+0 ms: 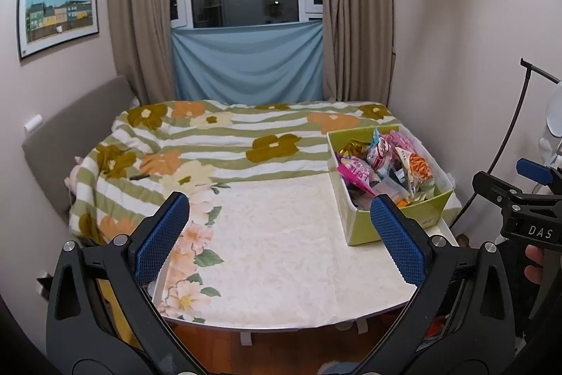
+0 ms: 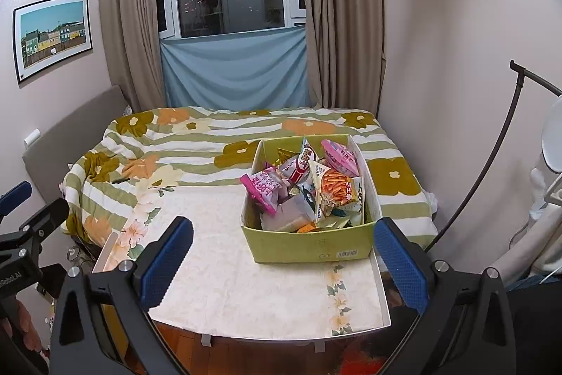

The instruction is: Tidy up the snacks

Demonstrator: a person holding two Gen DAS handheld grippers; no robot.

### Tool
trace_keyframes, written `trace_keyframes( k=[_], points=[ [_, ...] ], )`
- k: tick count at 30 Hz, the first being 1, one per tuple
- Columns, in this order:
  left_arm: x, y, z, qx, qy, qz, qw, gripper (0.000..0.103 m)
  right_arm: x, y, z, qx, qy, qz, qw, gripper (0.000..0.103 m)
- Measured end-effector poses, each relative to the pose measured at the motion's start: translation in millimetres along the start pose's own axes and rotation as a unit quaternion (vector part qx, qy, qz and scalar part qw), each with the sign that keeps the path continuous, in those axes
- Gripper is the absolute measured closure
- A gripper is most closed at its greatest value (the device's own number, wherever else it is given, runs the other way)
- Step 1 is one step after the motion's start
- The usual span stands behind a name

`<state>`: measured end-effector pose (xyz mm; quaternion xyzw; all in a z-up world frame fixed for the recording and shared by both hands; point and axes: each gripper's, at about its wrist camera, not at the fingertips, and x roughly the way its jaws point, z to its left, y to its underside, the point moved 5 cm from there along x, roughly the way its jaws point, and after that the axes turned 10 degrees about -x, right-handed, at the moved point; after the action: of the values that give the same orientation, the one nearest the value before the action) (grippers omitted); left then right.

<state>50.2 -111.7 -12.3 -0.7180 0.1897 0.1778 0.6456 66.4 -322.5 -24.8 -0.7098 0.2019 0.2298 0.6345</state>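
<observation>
- On the bench point(image 2: 246, 287), at its far right corner against the bed point(image 2: 158, 143), stands a green cardboard box point(image 2: 312, 243), open at the top.
- Snack packets point(image 2: 309, 188) fill that box in a loose heap: a pink packet point(image 2: 261, 188) leans over the left wall, an orange-printed bag point(image 2: 339, 190) stands tilted at centre right, and smaller wrappers are wedged beneath.
- No packet lies on the bench's floral cloth point(image 1: 281, 234) in either view; every snack seen is inside the box.
- Left claw point(image 1: 281, 234): spread wide, nothing between its blue pads point(image 1: 165, 234), held low over the near edge of the bench.
- Right claw point(image 2: 284, 259): likewise wide apart and holding nothing, facing the box's near wall.
- Assessment: this layout fits a jumbled box awaiting sorting, and equally a box into which the snacks have been gathered. The views do not settle which.
- Handling notes, should a packet be lifted:
  - Grip at a crimped seam or corner, not the air-filled belly, which would slip or crush the contents.
  - Take the topmost packet, since the lower ones are pinned and would drag neighbours out.
  - The box appears light and sits close to the bench edge, so the spare claw could steady its wall.
</observation>
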Motion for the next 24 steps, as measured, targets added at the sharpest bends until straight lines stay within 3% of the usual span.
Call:
trace_keyframes(
  k=[24],
  points=[
    [-4.4, 1.9, -2.5, 0.000, 0.002, -0.001, 1.0000, 0.001, -1.3, 2.6, -0.2, -0.001, 0.001, 0.000, 1.000, 0.001]
  ],
)
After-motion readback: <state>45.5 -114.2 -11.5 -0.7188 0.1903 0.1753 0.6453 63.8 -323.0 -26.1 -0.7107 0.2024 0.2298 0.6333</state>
